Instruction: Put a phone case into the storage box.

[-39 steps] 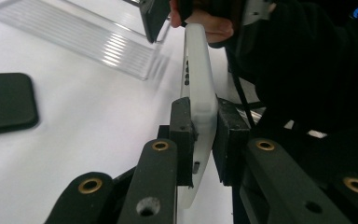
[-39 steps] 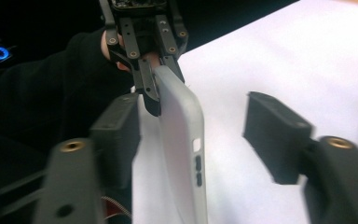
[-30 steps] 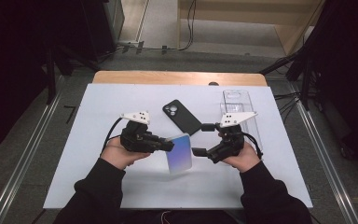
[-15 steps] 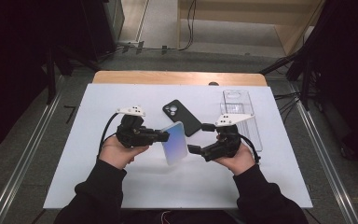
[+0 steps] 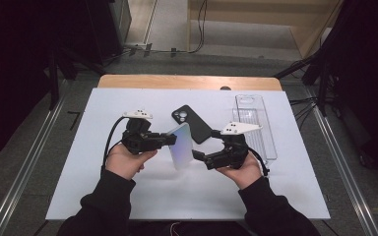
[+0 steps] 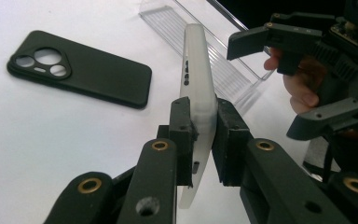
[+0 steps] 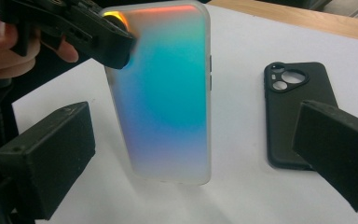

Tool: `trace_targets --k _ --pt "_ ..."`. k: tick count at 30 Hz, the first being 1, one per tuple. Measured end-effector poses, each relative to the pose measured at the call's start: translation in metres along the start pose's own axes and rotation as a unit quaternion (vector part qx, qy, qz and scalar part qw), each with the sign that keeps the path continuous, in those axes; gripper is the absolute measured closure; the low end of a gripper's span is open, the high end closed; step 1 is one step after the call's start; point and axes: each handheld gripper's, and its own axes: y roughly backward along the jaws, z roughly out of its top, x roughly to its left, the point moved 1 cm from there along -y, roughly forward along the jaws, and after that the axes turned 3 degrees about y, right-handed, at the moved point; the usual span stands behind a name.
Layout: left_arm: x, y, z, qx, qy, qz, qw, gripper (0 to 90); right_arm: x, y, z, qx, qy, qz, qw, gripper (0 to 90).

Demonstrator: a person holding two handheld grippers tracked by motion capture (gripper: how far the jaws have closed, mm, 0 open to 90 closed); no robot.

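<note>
High view: the left gripper [image 5: 170,141] is clamped on the upper corner of an iridescent phone case [image 5: 181,146], which stands raised on edge above the white table [image 5: 103,191]. The right gripper [image 5: 201,156], jaws spread, sits just beside the case's lower edge. A black phone case [image 5: 193,123] lies flat beyond both grippers; a clear plastic tray [image 5: 257,123] lies beyond the right gripper.

Left gripper view: both jaws of the left gripper [image 6: 200,135] press the thin edge of the iridescent phone case [image 6: 198,88] between them. The black phone case [image 6: 79,69] lies to the jaws' left, the clear plastic tray [image 6: 209,42] behind them, the right gripper [image 6: 303,79] to their right.

Right gripper view: the right gripper [image 7: 193,154] stands wide open, its jaws flanking the iridescent phone case [image 7: 165,93] without touching it. The left gripper [image 7: 116,42] holds the case's top left corner.
</note>
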Motion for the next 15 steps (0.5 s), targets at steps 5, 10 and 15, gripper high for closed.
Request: trace_targets --k 5,10,15 --pt "-0.006 -0.002 0.001 0.000 0.015 0.006 0.9999 80.4 0.009 -0.007 -0.001 -0.006 0.005 -0.021 0.9997 0.0" --pt "-0.010 -0.007 0.000 -0.001 0.031 0.012 0.9995 80.4 0.015 -0.013 -0.002 -0.004 0.004 -0.029 0.9996 0.0" --pt "-0.013 -0.010 0.000 0.005 0.035 0.005 0.9994 80.4 0.021 -0.020 -0.003 0.005 0.010 -0.035 0.9993 0.0"
